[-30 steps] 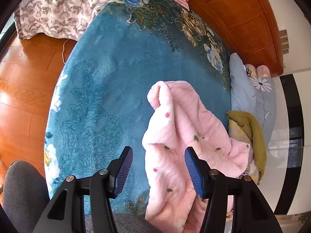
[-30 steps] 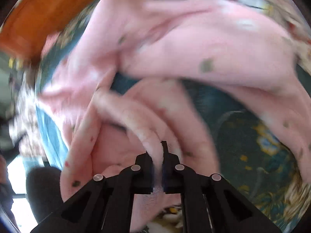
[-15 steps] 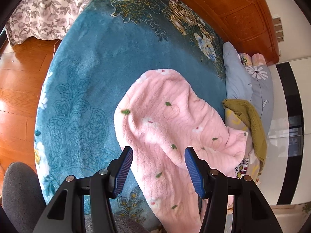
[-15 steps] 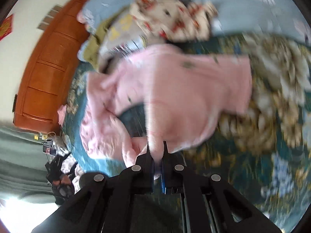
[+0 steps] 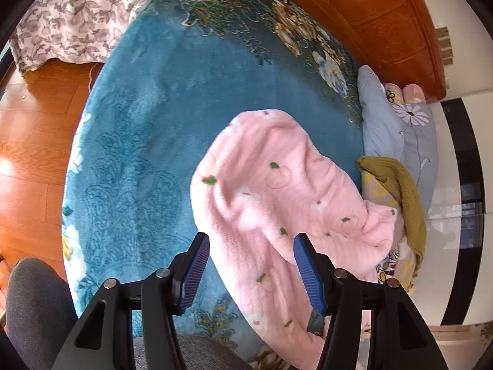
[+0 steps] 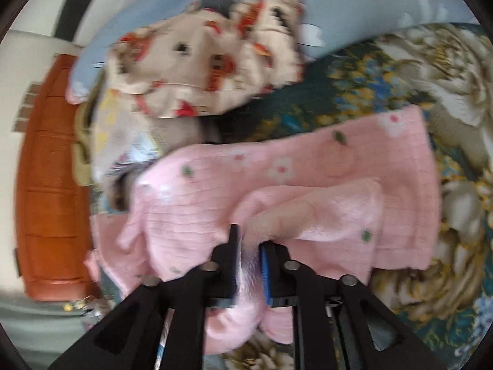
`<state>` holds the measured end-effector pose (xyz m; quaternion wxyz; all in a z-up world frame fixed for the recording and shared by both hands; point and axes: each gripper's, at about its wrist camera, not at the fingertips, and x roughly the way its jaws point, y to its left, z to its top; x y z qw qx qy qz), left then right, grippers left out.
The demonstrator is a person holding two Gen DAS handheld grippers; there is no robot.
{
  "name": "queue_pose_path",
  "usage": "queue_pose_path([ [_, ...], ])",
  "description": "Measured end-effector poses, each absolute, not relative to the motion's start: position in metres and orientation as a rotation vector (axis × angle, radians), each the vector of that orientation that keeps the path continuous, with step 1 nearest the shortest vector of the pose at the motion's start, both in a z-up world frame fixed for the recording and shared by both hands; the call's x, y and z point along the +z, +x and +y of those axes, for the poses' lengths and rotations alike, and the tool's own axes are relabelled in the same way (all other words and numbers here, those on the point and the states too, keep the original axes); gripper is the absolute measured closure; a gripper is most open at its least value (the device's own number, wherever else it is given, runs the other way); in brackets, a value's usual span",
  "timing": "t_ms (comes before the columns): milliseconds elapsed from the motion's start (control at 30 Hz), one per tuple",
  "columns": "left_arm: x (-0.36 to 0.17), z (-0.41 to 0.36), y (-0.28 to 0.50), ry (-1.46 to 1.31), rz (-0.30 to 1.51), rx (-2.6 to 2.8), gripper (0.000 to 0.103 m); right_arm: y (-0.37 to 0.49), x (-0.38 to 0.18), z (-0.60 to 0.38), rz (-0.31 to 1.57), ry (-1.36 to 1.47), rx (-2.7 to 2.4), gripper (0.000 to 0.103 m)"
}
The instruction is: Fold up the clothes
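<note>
- Two grippers are in my views, one empty and one loaded.
- My left gripper (image 5: 251, 265) hangs with its jaws wide apart, nothing between the blue pads (image 5: 195, 269).
- It sits over the near edge of the pink garment (image 5: 277, 203), which shows between the two fingers below it; I cannot tell whether either pad touches the cloth.
- My right gripper (image 6: 250, 265) has its jaws nearly together, clamped on a fold of the garment (image 6: 308, 191); pink fleece bunches between the pads and spills down toward the camera.
- The garment lies on the blue floral blanket (image 5: 160, 129), toward its right side, spread in loose folds with a sleeve-like flap doubled over near the right gripper.
- Right of the garment in the left view, an olive cloth (image 5: 403, 191) drapes over a heap of other clothes, beside a grey-blue pillow (image 5: 385, 117).
- In the blurred right view, a cream printed garment (image 6: 197, 61) lies just beyond the pink one.
- A wooden headboard (image 5: 369, 9) stands at the far side.
</note>
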<state>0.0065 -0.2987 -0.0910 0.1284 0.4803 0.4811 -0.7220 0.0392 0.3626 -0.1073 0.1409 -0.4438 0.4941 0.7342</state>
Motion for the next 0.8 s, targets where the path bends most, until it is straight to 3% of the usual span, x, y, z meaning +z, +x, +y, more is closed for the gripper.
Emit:
queue_pose_path([
  [33,-0.094,-0.300,0.006,1.400,1.407,-2.089,0.040,0.045,-0.100,0.362,1.434,-1.251,2.190,0.048],
  [100,-0.099,-0.302,0.005,1.407,1.404,-2.076,0.040,0.060,-0.088,0.363,1.409,-1.203,2.282,0.040],
  [233,-0.104,-0.302,0.001,1.422,1.386,-2.061,0.040,0.117,-0.096,0.369,1.266,-1.155,2.212,0.040],
  [367,-0.105,-0.296,-0.004,1.455,1.363,-2.060,0.040,0.159,-0.156,0.360,1.313,-1.297,2.013,0.040],
  [667,-0.097,-0.292,-0.001,1.473,1.337,-2.096,0.039,0.117,-0.189,0.315,1.229,-1.398,1.945,0.041],
  [700,-0.099,-0.295,0.001,1.471,1.342,-2.088,0.039,0.111,-0.186,0.311,1.189,-1.409,1.936,0.062],
  [733,-0.100,-0.297,0.002,1.469,1.345,-2.080,0.039,0.108,-0.182,0.309,1.164,-1.426,1.938,0.095],
  [800,-0.101,-0.303,0.003,1.464,1.343,-2.071,0.039,0.102,-0.174,0.305,1.116,-1.455,1.944,0.097],
])
